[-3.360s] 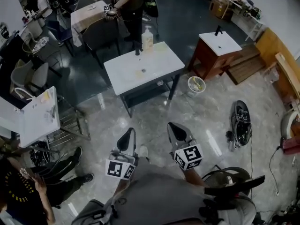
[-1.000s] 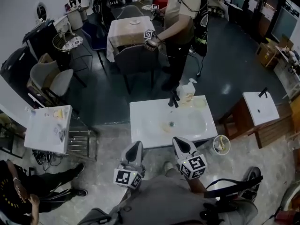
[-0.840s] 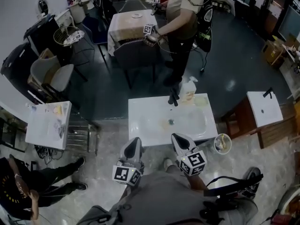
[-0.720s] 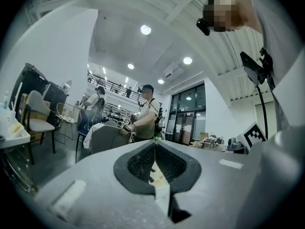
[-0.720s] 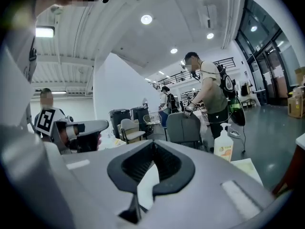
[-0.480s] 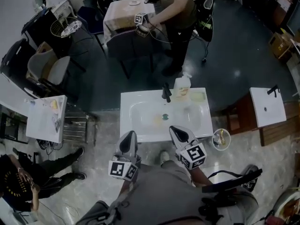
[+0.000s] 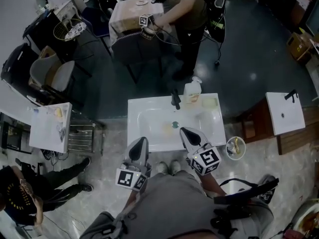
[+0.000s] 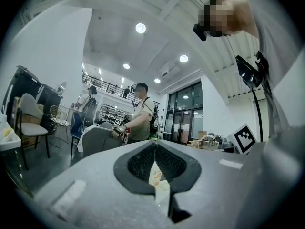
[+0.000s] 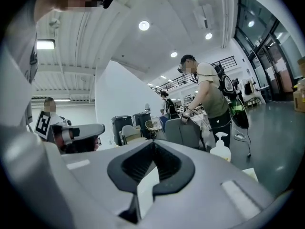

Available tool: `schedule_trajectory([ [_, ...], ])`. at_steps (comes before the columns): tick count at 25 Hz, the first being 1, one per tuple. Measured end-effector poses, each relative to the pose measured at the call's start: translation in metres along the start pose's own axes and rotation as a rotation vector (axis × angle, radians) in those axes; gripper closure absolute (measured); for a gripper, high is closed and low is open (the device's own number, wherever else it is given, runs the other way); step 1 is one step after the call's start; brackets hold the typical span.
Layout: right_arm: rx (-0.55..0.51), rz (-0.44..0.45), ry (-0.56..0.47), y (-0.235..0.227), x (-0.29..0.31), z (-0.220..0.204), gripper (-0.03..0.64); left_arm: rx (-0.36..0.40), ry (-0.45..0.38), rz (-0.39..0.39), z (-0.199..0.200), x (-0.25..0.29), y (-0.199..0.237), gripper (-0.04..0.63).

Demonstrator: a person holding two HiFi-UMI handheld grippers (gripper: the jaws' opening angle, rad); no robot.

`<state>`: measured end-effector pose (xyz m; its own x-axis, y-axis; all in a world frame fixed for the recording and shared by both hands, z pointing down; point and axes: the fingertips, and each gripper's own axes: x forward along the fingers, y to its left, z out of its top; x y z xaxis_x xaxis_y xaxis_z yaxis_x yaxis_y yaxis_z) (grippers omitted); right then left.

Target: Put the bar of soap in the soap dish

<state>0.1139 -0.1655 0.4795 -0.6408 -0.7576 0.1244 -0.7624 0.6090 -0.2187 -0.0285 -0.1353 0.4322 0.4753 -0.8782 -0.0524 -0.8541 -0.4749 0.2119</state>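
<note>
A white sink (image 7: 144, 133) stands just ahead, with a dark faucet (image 7: 175, 99), a pump bottle (image 7: 192, 91) and a pale greenish soap dish (image 7: 210, 102) along its far rim. A small bin (image 7: 228, 148) sits at its right and a person (image 7: 189, 14) stands beyond. The yellowish patch in the basin beside the drain (image 7: 175, 124) is probably the bar of soap (image 7: 167, 128), too small to tell its long axis. The left gripper (image 7: 140, 142) and right gripper (image 7: 185, 132) hover at the sink's near edge, both clenched on nothing.
</note>
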Motion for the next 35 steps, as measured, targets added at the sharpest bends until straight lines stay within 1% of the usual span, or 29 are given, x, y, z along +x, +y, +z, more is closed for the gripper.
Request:
schedule_trajectory([
  [2,-0.009,0.002,-0.030,0.010,0.001,0.015,0.615,0.001,-0.012,-0.021,0.007,0.001,-0.002,0.603],
  [5,-0.051,-0.001,-0.071,0.020,-0.001,0.036,0.615,0.008,-0.043,-0.043,0.017,-0.001,-0.001,0.603],
  [10,-0.137,-0.047,-0.111,0.026,-0.003,0.052,0.615,0.001,-0.080,-0.046,0.023,-0.008,0.009,0.603],
  [13,-0.159,-0.063,-0.139,0.030,-0.006,0.058,0.615,0.005,-0.092,-0.049,0.023,-0.010,0.011,0.603],
  [17,-0.176,-0.089,-0.147,0.035,-0.007,0.059,0.615,0.012,-0.097,-0.054,0.023,-0.011,0.011,0.603],
  [22,-0.208,-0.089,-0.150,0.039,-0.009,0.061,0.615,0.005,-0.085,-0.060,0.019,-0.010,0.012,0.603],
  [25,-0.223,-0.126,-0.184,0.034,-0.011,0.070,0.607,0.006,-0.076,-0.069,0.016,-0.008,0.012,0.603],
  [27,-0.239,-0.151,-0.163,0.027,-0.007,0.069,0.212,0.010,-0.075,-0.073,0.016,-0.008,0.012,0.603],
  [28,-0.252,-0.159,-0.148,0.024,-0.004,0.068,0.197,0.011,-0.076,-0.072,0.016,-0.008,0.012,0.603],
  [30,-0.263,-0.171,-0.138,0.019,-0.002,0.066,0.218,0.010,-0.072,-0.071,0.015,-0.007,0.014,0.603],
  [35,-0.257,-0.168,-0.115,0.014,0.002,0.062,0.224,0.011,-0.066,-0.070,0.012,-0.008,0.018,0.603],
])
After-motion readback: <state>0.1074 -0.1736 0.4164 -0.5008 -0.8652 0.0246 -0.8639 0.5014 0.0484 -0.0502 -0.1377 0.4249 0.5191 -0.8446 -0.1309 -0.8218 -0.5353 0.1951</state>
